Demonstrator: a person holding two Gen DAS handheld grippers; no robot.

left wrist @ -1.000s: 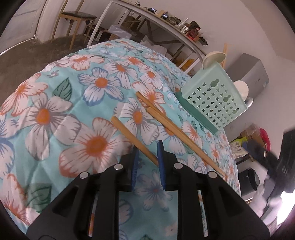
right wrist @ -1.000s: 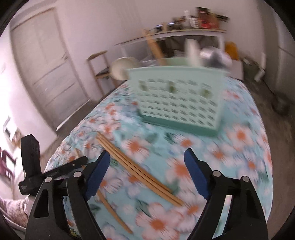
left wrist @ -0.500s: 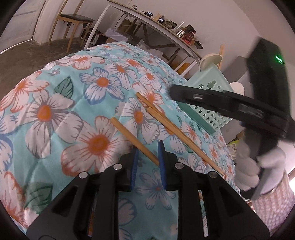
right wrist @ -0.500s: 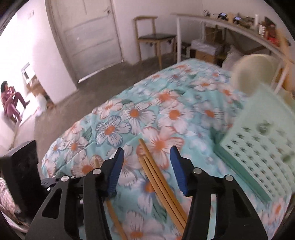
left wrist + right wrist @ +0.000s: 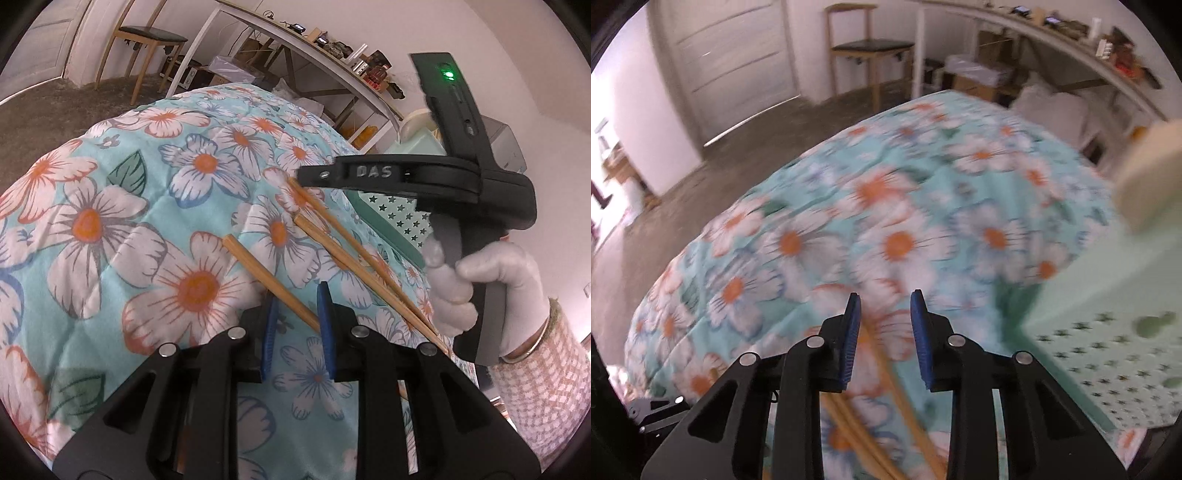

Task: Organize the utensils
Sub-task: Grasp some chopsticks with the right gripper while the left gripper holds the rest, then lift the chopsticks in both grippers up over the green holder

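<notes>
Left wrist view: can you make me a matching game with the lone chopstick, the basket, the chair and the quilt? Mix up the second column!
Things:
1. lone chopstick
2. basket
3. chair
4. quilt

Descriptions:
A. mint green with star-shaped holes
B. covered in white flowers with orange middles
C. standing on the floor by the wall
D. one end lies between the left tongs

Right pairs: 1-D, 2-A, 3-C, 4-B
</notes>
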